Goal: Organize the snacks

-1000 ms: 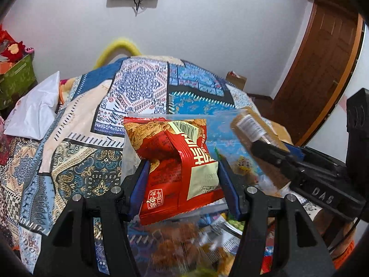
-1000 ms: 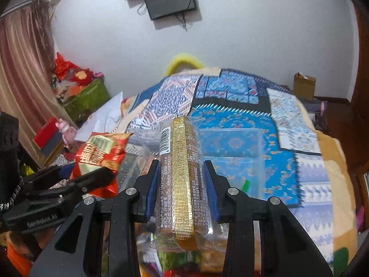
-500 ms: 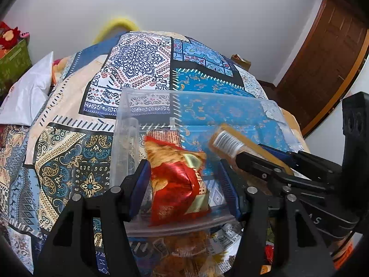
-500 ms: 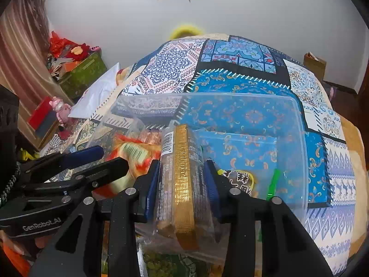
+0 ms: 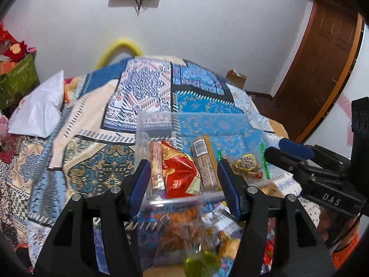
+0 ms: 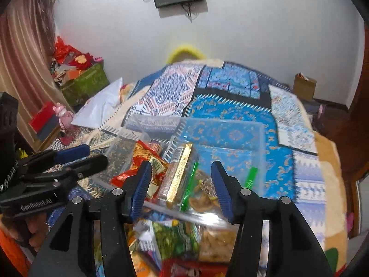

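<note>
A clear plastic bin [image 5: 207,118] [image 6: 260,138] lies on the patterned bedspread. In it lie a red snack bag [image 5: 178,175] [image 6: 138,161], a long gold-brown biscuit pack [image 5: 205,161] [image 6: 178,173] and small sweets with green wrappers [image 5: 245,162] [image 6: 191,184]. My left gripper [image 5: 184,184] is open and empty, its jaws on either side of the red bag just above the bin's near rim. My right gripper [image 6: 180,182] is open and empty above the biscuit pack. Each gripper shows in the other's view, the right one [image 5: 290,154] and the left one [image 6: 87,157].
A pile of loose snack packets [image 5: 196,230] [image 6: 184,242] lies in front of the bin, below both grippers. A white pillow [image 5: 39,113] lies at the left of the bed. A green box [image 6: 85,85] and a wooden door [image 5: 322,69] stand beyond the bed.
Both grippers lowered their snacks into the bin and opened. The red bag and the biscuit pack now lie in the bin, and both grippers have drawn back a little.
</note>
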Tool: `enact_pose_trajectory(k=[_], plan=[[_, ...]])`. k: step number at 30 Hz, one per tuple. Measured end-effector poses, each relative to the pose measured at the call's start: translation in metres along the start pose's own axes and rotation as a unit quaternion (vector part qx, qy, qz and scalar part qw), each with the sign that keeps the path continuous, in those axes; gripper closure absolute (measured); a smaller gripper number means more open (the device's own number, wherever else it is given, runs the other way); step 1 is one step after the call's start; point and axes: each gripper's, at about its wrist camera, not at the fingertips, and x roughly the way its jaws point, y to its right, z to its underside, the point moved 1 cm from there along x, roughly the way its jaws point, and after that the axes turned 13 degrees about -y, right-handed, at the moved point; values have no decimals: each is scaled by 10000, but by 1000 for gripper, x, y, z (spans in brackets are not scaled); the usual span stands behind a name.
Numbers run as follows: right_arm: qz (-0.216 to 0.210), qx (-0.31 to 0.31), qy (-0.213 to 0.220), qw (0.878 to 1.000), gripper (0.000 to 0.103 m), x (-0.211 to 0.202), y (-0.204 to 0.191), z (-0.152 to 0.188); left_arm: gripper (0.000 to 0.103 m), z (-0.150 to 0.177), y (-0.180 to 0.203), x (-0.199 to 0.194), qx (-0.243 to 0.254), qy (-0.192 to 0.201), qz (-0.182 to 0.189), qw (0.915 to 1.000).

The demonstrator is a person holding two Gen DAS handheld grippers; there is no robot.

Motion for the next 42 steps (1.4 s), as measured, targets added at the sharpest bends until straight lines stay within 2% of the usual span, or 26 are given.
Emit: enact_pose_trajectory(k=[4,12,15,23,32,33,36,42], plan=[[79,26,212,9997,42,-28,1,12,38,13,3,-29,51,168,-57,9998],[288,28,347,9990,39,-60,4,44,29,51,4,-63,106,216,-176,9996],[381,27,341,9987,29,-64,4,59,29,66,3,-63,113,121,-242,9996],[443,33,-10,9990,28,-48,0,98,28,102,-9,-41,-47,-329,-248,9991],[330,179,-856,9956,28,8,4,128,29,140,-18,-1,-272,-940,-217,9950],[306,202,-925,9950,27,11,5,131,29,144,-19,4,-307,-1018,-216,9941],[372,107,-924,9950,15,15,2,137,29,150,-21,13,-393,-1127,-166,9927],[680,-291,-906,9931,8,20,-9,142,29,158,-25,29,-561,-1302,19,9899]])
